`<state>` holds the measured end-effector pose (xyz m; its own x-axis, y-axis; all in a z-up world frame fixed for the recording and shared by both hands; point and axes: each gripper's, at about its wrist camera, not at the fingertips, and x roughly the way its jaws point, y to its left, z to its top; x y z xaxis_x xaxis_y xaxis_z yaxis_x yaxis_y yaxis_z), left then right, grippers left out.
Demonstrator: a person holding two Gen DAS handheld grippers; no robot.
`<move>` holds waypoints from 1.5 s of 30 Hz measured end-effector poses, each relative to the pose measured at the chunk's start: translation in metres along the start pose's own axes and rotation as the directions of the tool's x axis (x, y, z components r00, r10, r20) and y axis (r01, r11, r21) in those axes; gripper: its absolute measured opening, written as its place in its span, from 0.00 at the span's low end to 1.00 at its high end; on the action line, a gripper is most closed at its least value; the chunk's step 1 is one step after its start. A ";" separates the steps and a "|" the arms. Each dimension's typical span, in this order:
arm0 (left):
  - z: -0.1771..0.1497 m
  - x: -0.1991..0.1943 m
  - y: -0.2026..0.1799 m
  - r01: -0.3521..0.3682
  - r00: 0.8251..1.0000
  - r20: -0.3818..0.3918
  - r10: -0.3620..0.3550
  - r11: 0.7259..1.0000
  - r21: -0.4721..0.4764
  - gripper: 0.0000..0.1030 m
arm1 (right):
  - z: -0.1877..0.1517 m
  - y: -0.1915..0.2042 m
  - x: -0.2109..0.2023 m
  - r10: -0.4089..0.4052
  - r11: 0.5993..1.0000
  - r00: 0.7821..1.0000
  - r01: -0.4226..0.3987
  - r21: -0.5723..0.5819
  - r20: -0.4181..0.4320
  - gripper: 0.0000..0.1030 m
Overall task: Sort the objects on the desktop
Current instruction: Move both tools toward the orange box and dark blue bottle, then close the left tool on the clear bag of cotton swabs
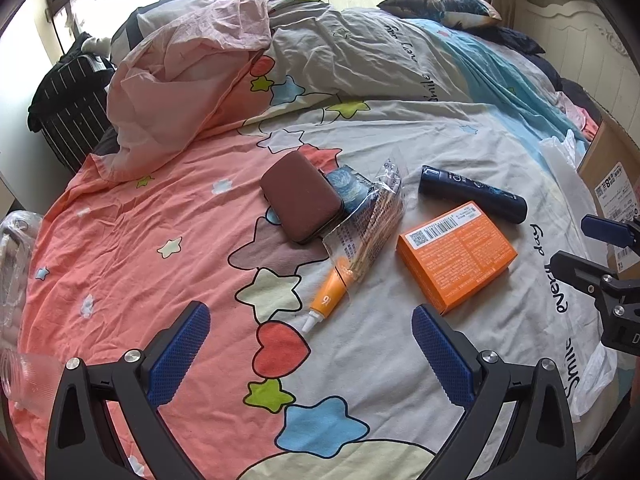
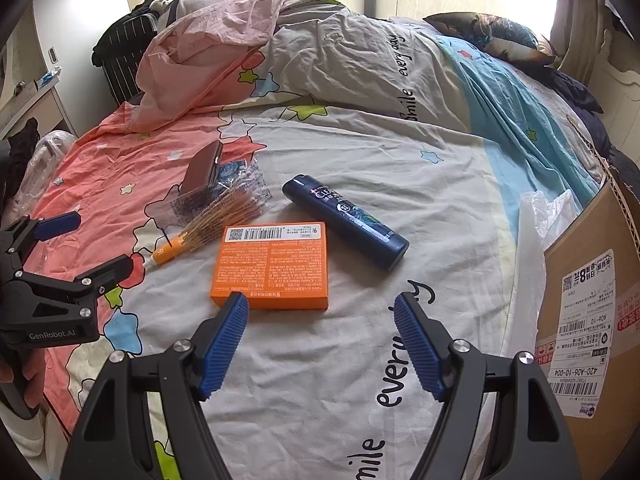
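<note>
- Box (image 2: 272,264), orange, lies flat on the bed (image 2: 360,152), barcode face up, in the middle of the group of things.
- Bottle (image 2: 346,222), dark blue, lies on its side just beside the box's far right corner.
- Tube (image 1: 326,304), orange with a white cap, lies left of the box, its far end under a clear bag of sticks (image 1: 372,228).
- Case (image 1: 302,202), brown, sits beyond the bag, resting partly on a small blue-printed pack (image 1: 350,188).
- My left tool (image 1: 310,356) stands wide with nothing between its jaws, over the bed in front of the tube.
- My right tool (image 2: 320,346) is wide too and empty, its left finger (image 2: 224,340) overlapping the box's near edge in view; I cannot tell contact.
- Carton (image 2: 588,320) sits at the bed's right edge.
</note>
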<state>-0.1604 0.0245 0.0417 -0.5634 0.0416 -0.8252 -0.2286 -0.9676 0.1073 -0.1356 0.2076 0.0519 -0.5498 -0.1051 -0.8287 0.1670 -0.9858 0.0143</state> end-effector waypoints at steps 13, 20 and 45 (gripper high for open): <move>0.021 0.031 -0.018 0.019 0.999 -0.036 -0.017 0.998 0.058 1.00 | 0.006 -0.011 0.030 -0.005 1.000 0.999 0.005 0.010 -0.046 0.70; 0.031 0.048 -0.020 0.007 0.998 -0.069 -0.002 0.998 0.064 1.00 | 0.009 -0.011 0.048 0.006 1.000 0.997 -0.006 0.005 -0.073 0.70; 0.059 0.088 -0.042 -0.013 0.992 -0.123 0.029 0.992 0.127 1.00 | 0.017 -0.017 0.077 0.005 1.000 0.995 -0.007 -0.013 -0.104 0.70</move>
<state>-0.2473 0.0840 -0.0031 -0.4676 -0.0175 -0.8837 -0.3198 -0.9287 0.1876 -0.1943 0.2138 -0.0030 -0.4609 -0.0963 -0.8822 0.1810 -0.9834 0.0128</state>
